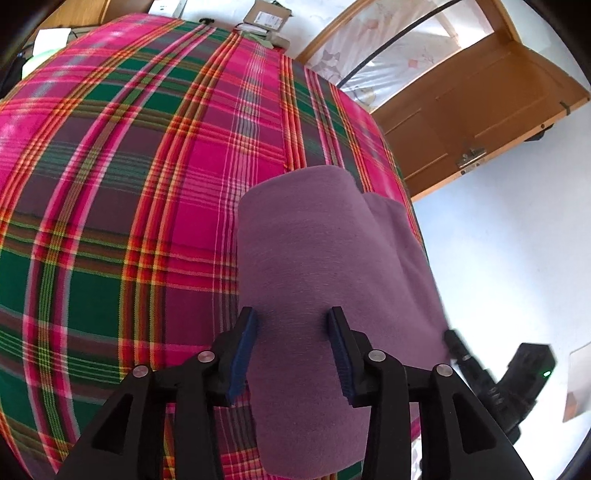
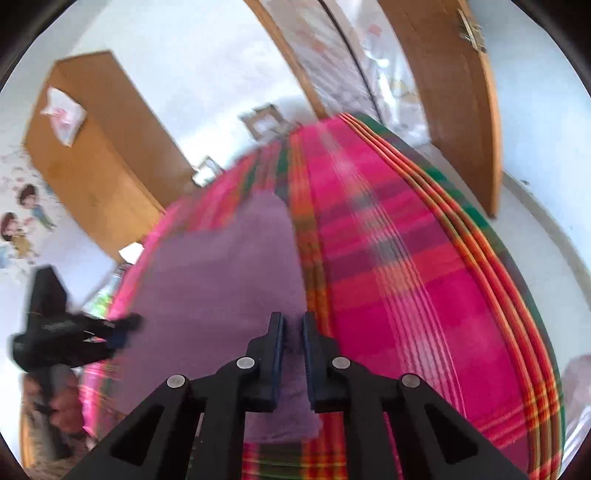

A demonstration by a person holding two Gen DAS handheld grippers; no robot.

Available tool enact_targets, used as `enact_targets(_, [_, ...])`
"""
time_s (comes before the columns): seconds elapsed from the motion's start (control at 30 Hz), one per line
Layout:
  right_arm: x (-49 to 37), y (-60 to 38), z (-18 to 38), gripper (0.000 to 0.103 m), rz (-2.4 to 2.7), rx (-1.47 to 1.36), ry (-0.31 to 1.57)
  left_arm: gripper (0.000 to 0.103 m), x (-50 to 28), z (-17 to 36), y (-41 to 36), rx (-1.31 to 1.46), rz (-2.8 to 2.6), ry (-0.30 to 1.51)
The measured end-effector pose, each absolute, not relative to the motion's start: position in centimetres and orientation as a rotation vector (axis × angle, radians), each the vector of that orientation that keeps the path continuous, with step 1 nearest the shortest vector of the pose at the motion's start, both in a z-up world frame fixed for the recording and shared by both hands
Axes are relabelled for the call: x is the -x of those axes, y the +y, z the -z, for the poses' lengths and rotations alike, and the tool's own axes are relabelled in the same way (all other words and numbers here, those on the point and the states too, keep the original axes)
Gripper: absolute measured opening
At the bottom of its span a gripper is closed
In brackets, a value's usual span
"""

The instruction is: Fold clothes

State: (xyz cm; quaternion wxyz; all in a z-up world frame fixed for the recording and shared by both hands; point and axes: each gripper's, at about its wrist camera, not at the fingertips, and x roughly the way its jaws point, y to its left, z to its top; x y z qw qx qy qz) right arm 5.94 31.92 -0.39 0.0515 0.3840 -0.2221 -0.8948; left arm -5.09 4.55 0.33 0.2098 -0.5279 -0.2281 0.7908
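Note:
A purple garment (image 1: 314, 251) lies folded flat on the plaid bedspread (image 1: 129, 177), near the bed's right edge. My left gripper (image 1: 293, 321) hovers over the garment's near part, open, its blue pads (image 1: 243, 350) wide apart and holding nothing. In the blurred right wrist view the garment (image 2: 221, 280) lies left of centre on the bedspread (image 2: 406, 277). Just above the garment's right edge, my right gripper (image 2: 293, 326) has its jaws a narrow gap apart, with no fabric bunched between them. Each gripper shows in the other's view: right (image 1: 458, 347), left (image 2: 118, 332).
A wooden door (image 1: 480, 122) stands open beyond the bed's right side, with white floor (image 1: 498, 258) below it. Cardboard boxes (image 1: 266, 18) sit past the far end of the bed. A wooden cabinet (image 2: 96, 155) stands against the wall with cartoon stickers (image 2: 22, 221).

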Motion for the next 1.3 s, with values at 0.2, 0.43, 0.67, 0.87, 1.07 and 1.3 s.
enact_targets(0.2, [-6.0,32.1,0.9,0.018,2.723,-1.184,-0.664,0.043,5.2,-0.5,4.1,1.473,-2.189,-0.634])
enact_targets(0.43, [-5.8,31.1,1.0,0.018,2.756,-1.197,-0.582,0.043,7.3,-0.7,2.6,1.447,-2.209,-0.731])
enact_targets(0.67, [-5.4,31.0,1.4,0.018,2.758,-1.207,-0.567,0.043,9.8,0.8,2.0,1.478,-2.16,-0.839])
enact_targets(0.87, [-5.6,30.9,1.5,0.024,2.781,-1.213,-0.52,0.043,11.8,2.1,1.5,1.502,-2.116,-0.927])
enact_targets(1.07, [-6.2,31.2,1.7,0.029,2.792,-1.213,-0.485,0.044,11.9,3.0,1.4,1.507,-2.11,-0.907])
enact_targets(1.3, [-7.4,32.4,0.7,0.03,2.774,-1.146,-0.531,0.044,11.2,2.8,1.2,1.493,-2.147,-0.853])
